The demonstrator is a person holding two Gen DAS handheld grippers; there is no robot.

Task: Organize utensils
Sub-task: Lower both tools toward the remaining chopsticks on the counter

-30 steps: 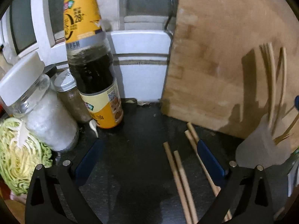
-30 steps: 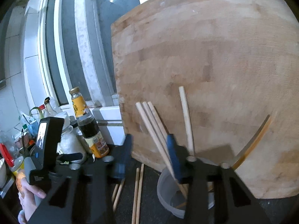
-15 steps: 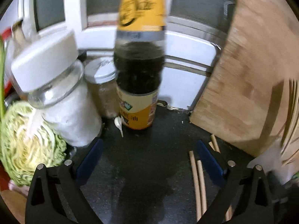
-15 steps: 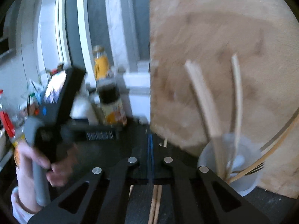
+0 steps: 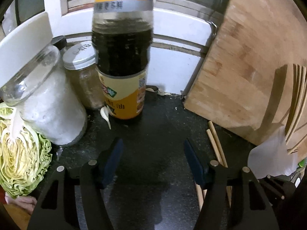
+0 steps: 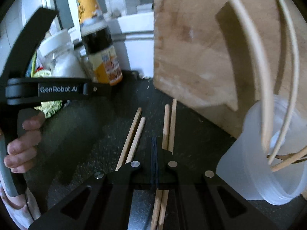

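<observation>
Well, dark speckled counter (image 6: 92,145) (window (image 5: 30,13) behind); left claw (image 5: 151,159) closing, empty, right claw (image 6: 154,161) pinched empty.

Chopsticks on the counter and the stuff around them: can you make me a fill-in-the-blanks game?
1. The loose chopsticks lie on the ____ counter.
2. The cup holds more ____.
3. The right gripper is ____, with nothing between its fingers.
4. Beside the jar sits a cut ____.

Missing words: black; chopsticks; shut; cabbage

Right gripper (image 6: 154,143) now fully closed, empty, lowered over the chopsticks (image 6: 169,124). Left gripper (image 5: 152,149) narrowing, nearer the sauce bottle (image 5: 121,57).
</observation>
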